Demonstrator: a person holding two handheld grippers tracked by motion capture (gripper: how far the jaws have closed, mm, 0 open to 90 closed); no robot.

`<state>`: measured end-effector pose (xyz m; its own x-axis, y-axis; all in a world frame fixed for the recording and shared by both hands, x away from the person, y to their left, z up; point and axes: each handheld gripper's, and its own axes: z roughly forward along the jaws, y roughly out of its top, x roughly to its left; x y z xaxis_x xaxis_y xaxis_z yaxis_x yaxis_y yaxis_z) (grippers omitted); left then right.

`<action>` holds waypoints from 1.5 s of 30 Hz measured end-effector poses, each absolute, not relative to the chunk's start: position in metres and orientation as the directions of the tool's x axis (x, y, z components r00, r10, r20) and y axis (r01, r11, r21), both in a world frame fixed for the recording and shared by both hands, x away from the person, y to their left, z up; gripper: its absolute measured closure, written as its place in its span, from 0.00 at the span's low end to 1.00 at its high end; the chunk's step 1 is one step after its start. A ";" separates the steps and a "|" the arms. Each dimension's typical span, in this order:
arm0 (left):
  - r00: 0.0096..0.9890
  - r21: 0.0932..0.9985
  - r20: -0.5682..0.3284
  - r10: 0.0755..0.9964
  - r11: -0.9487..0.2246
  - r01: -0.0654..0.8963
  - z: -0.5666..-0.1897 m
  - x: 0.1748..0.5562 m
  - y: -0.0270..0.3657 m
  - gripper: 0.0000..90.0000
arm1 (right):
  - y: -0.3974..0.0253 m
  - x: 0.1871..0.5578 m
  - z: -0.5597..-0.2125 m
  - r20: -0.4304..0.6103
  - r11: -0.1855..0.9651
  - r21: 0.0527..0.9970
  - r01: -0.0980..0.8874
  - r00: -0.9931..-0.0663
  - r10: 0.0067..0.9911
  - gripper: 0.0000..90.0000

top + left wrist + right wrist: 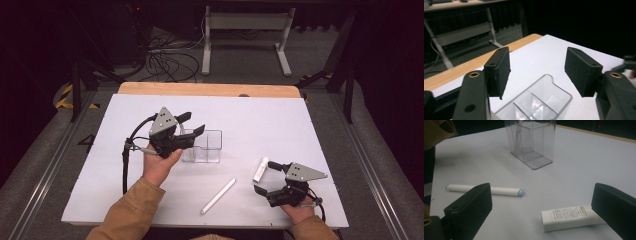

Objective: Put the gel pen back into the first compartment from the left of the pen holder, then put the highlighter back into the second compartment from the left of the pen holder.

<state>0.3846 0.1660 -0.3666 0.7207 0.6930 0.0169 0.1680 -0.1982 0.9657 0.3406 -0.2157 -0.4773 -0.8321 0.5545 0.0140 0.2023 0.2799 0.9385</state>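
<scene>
A clear plastic container (204,146) with dividers stands upright mid-table. My left gripper (192,125) hovers over its left end, open, with nothing between the pads. In the left gripper view the left gripper (537,67) is spread wide above the container's (536,100) compartments. A pale slim item seems to stand in one compartment (518,137). A white tube (260,169) lies flat in front of my open right gripper (267,178). In the right gripper view the tube (569,217) lies close to the right jaw of the right gripper (542,195). A long white stick with bluish ends (218,195) (484,190) lies left of it.
The white mat (280,120) covers the table, with a wooden strip (210,89) at the far edge. Beyond are a white table frame (245,22) and cables (170,62) on the floor. A tan sleeve (439,130) is near the container.
</scene>
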 end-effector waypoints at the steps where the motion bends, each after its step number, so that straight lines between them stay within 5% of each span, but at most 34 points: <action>1: 0.727 0.963 0.013 0.686 -0.206 0.176 -0.365 0.383 0.165 0.39 | -0.216 0.341 -0.477 0.013 0.280 0.939 0.201 -0.832 0.555 0.04; 21: 0.789 0.855 -0.120 0.603 -0.341 0.390 -0.371 0.370 0.139 0.30 | -0.217 0.340 -0.476 0.024 0.263 0.944 0.198 -0.838 0.546 0.04; 45: 0.843 0.712 -0.058 0.535 -0.570 0.411 -0.400 0.357 0.098 0.33 | -0.219 0.338 -0.475 0.030 0.252 0.949 0.192 -0.846 0.533 0.04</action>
